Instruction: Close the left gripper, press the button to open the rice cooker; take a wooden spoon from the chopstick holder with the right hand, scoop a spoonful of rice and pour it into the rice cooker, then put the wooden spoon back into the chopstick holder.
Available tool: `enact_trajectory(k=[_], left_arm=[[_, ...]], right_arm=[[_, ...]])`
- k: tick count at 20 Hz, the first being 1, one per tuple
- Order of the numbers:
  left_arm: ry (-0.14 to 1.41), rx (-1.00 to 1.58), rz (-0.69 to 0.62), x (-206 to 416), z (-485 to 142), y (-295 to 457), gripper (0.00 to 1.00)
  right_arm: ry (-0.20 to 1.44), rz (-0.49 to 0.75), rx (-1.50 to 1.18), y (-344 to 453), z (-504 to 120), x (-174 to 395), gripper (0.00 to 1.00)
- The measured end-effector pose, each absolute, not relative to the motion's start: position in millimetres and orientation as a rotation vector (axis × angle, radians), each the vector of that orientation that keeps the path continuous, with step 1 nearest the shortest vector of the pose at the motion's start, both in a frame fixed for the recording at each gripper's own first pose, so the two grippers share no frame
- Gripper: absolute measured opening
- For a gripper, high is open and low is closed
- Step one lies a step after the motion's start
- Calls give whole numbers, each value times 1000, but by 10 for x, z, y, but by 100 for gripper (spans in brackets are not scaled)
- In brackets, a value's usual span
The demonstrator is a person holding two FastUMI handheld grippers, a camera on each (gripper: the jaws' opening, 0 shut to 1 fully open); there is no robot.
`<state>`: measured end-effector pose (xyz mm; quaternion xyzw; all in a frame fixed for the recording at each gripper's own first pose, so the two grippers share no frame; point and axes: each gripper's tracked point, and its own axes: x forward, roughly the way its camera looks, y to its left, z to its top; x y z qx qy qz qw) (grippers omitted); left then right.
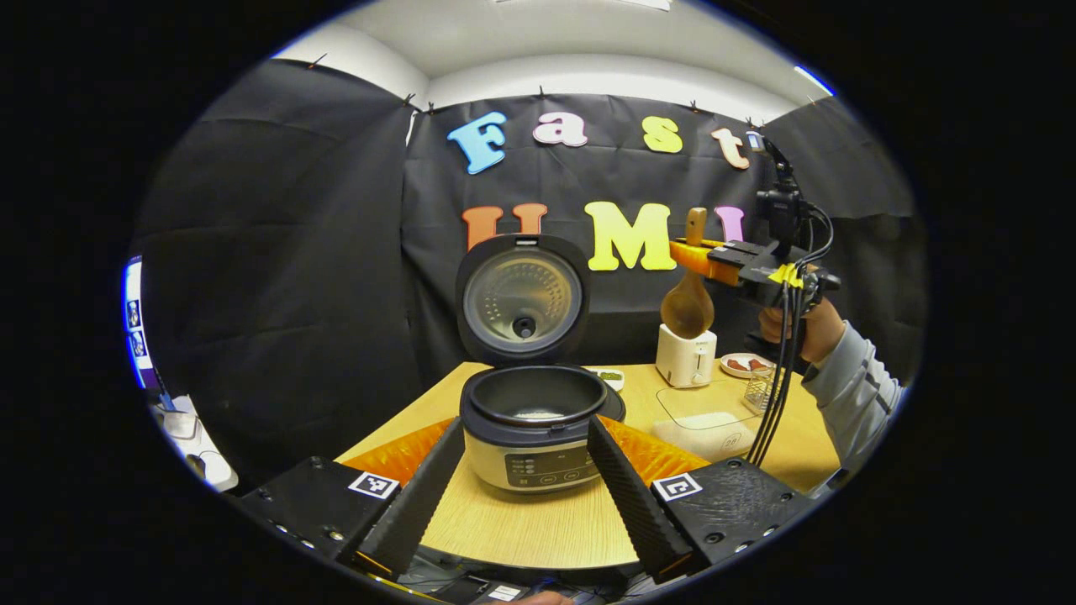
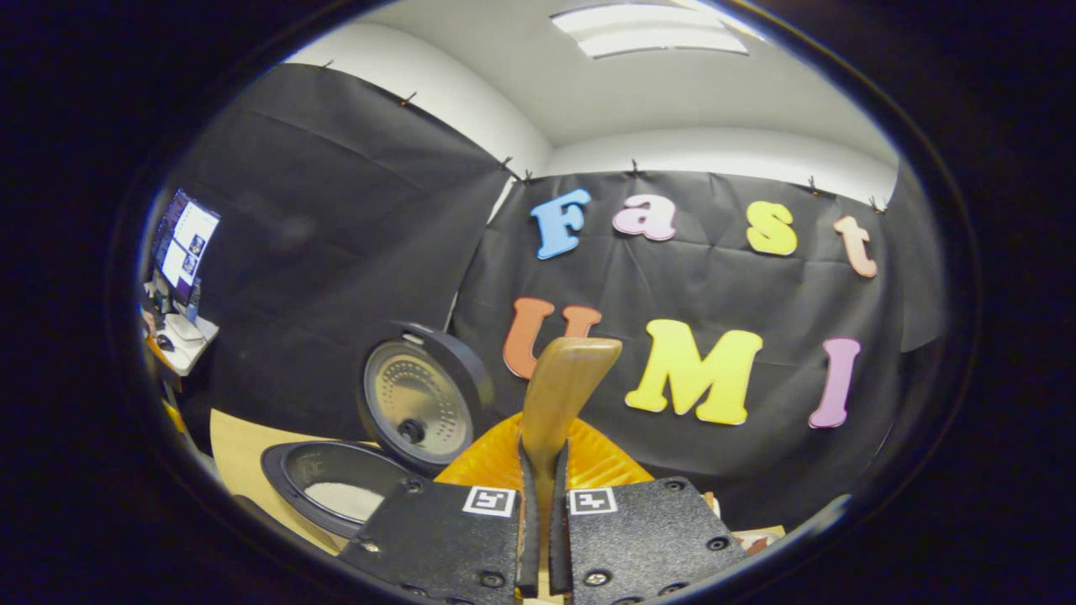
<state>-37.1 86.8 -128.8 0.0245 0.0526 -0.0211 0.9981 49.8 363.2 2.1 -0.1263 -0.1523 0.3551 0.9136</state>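
So the rice cooker [image 1: 531, 424] is already open: its lid [image 1: 521, 298] stands upright in the middle of the left gripper view, and the dark inner pot has a pale patch at the bottom that looks like rice, in both views. I'd call the button-press step done.

The left claw [image 1: 525, 491] sits at the bottom of its own view with the fingers spread wide, one on each side of the cooker's front panel, gripping nothing. It looks parked just in front of the cooker, above the desk [image 1: 538, 525].

The right claw [image 1: 691, 256] is up in the right part of the left gripper view, held high by a hand in a grey sleeve. It's clamped on the wooden spoon [image 1: 688, 304]; the bowl hangs down below the fingers and the handle tip pokes up above. In the right gripper view the fingers are nearly together with the spoon handle [image 2: 561, 395] squeezed between them, sticking up the centre of the frame.

The spoon hangs right above the white chopstick holder [image 1: 686, 357] at centre right, not touching it. Can't tell if the spoon bowl has rice in it. With rice apparently already in the pot, my guess is the scoop and pour are finished and what's left is dropping the spoon back into the holder, but it could equally be freshly pulled out.
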Motion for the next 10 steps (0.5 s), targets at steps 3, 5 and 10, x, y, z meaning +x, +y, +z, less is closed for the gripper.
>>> enact_trajectory(k=[3,5,10], left_arm=[[107,44,-68,-325,-1245,642,94],[96,41,-80,-303,-1188,509,94],[58,53,-59,-255,-976,312,94]], right_arm=[[-277,644,-212,3128,115,676,11],[-257,567,-188,2756,162,789,11],[-171,379,-155,1974,137,1127,12]])
